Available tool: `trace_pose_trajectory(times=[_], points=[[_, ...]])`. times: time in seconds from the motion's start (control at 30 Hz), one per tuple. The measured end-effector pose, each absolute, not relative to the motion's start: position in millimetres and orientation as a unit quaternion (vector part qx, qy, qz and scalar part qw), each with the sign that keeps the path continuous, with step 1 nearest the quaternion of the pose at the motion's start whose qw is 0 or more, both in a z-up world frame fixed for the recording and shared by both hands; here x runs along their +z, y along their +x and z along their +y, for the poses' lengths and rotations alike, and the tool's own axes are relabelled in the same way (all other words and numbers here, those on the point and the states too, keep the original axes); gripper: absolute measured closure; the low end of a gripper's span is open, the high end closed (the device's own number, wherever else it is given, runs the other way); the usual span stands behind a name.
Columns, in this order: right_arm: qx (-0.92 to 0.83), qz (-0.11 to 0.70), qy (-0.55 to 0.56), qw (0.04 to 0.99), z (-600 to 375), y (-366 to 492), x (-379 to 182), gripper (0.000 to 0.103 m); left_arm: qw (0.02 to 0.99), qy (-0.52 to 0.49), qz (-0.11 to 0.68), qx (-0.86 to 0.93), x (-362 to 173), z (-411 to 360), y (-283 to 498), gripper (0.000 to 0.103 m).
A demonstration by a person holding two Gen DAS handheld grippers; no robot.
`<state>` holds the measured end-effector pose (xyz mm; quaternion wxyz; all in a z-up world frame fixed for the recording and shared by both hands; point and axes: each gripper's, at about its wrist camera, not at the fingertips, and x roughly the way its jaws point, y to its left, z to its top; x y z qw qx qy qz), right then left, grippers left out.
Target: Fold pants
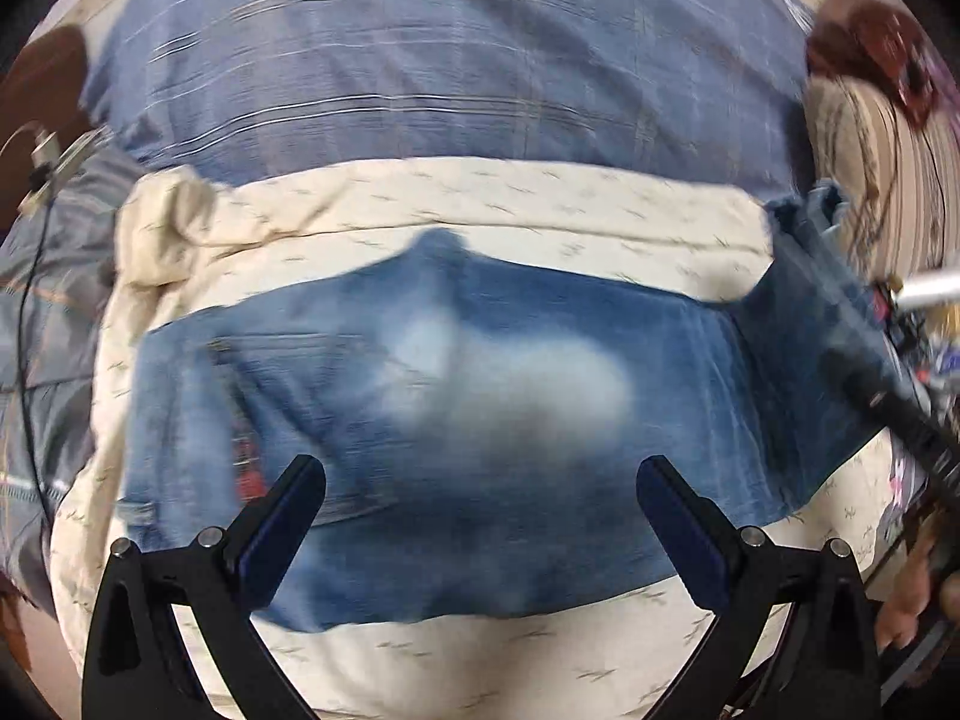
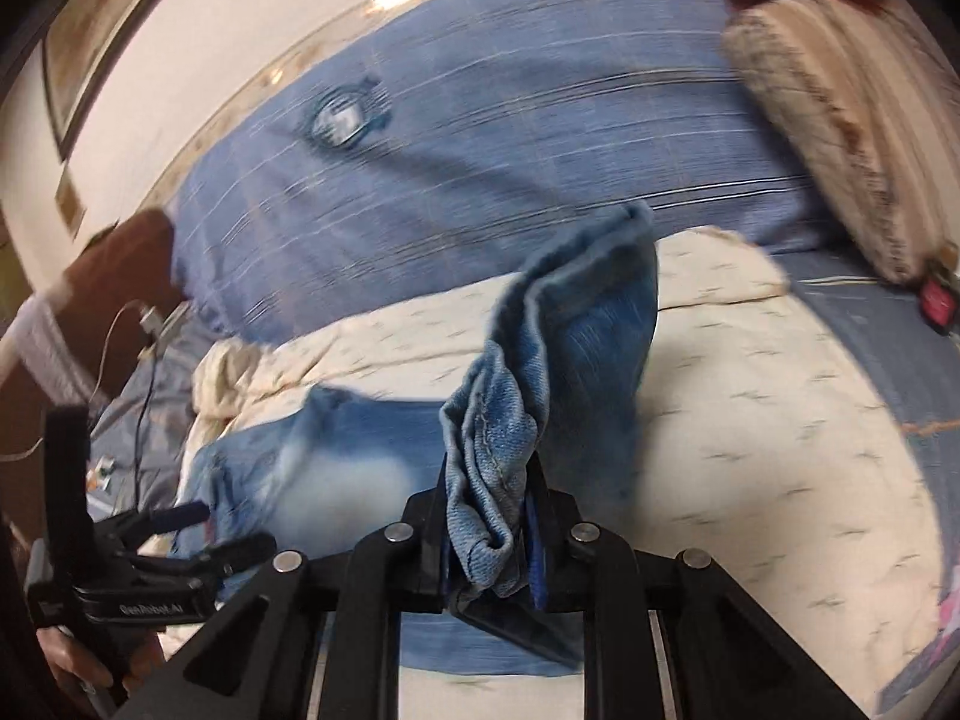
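- Pants [image 1: 480,420]: blue denim, faded pale at the middle, lying mostly flat on the cream cloth [image 1: 456,204] that covers part of the bed [image 1: 420,78]. One leg end is lifted clear of the cloth, toward the pillow [image 2: 840,138] side.
- Right tool [image 2: 489,540]: closed on the bunched hem of the pants; several layers of denim are pinched between its pads and stand up in a loose column above them.
- Left tool [image 1: 480,486]: jaws spread wide, holding nothing, hovering over the near edge of the pants on the side away from the pillow.
- Handling, as judged: denim is soft yet fairly heavy and holds a crease; it will drape and sag from a single hold, so the free layers may slide out of line. It is not fragile or slippery.
- Where to take hold, as judged: thick seams and hems give the surest purchase; the waistband edge beneath the left tool looks a suitable second hold.
- Both views are motion-blurred; fine seam detail cannot be read.
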<state>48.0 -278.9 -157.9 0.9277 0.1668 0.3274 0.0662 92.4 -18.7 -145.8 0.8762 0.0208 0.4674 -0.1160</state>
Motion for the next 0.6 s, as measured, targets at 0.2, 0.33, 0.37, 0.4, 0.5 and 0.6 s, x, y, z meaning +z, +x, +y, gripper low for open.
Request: trace_pose_trajectory(times=[0.2,0.33,0.37,0.4,0.5,0.6], points=[[0.123,0.423,0.177,0.880,-220,84,-201,0.071,0.882,-0.023,0.466,-0.071,-150,33,98,0.000],[0.169,0.451,0.190,0.855,-200,92,-234,0.033,0.878,-0.031,0.475,-0.059,-156,48,98,0.000],[0.177,0.449,0.181,0.857,-198,89,-232,0.031,0.878,-0.029,0.475,-0.058,-157,48,98,0.000],[0.193,0.450,0.178,0.853,-197,87,-230,0.031,0.878,-0.028,0.474,-0.060,-156,46,99,0.000],[0.219,0.410,0.190,0.865,-212,71,-213,0.031,0.880,-0.022,0.469,-0.071,-150,35,99,0.000],[0.190,0.355,0.215,0.890,-243,56,-201,0.031,0.887,0.002,0.454,-0.089,-140,10,102,0.000]])
